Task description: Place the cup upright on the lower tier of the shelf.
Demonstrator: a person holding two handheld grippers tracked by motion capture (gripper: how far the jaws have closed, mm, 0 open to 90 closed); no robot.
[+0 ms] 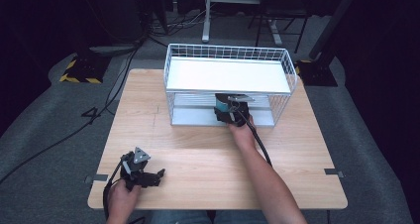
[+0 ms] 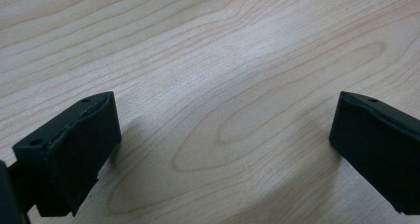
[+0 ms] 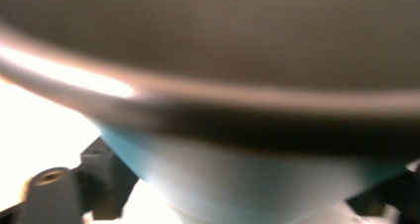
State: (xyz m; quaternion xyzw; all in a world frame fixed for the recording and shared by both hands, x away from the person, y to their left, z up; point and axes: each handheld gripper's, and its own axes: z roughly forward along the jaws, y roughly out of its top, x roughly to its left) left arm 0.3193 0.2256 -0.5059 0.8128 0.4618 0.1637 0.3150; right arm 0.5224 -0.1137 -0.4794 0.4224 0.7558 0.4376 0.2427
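already the job looks well along: the right hand-held gripper (image 1: 229, 111) is reaching into the lower level of the white wire rack (image 1: 292, 73) at about 12 o'clock on the surface (image 1: 208, 154), and it carries a teal cup (image 1: 221, 105) just under the rack's white shelf (image 1: 225, 75). in the right gripper view the cup (image 3: 237, 184) sits right up against the lens, blurred, with its dark rim sweeping across the frame and the black jaws pressed to either side of its pale blue wall, so the grip reads as closed on the cup.

what seems left, judging by this, is to set the cup down on the rack's bottom tray (image 1: 198, 116), let go and draw the arm back out through the front opening without knocking the shelf above. i cannot tell whether the cup's base touches the tray yet.

the left hand-held gripper (image 1: 157, 177) rests idle near 7 o'clock, close to the front edge, well apart from the rack. in its own view the jaws stand wide with nothing between them but bare wood grain (image 2: 223, 85).
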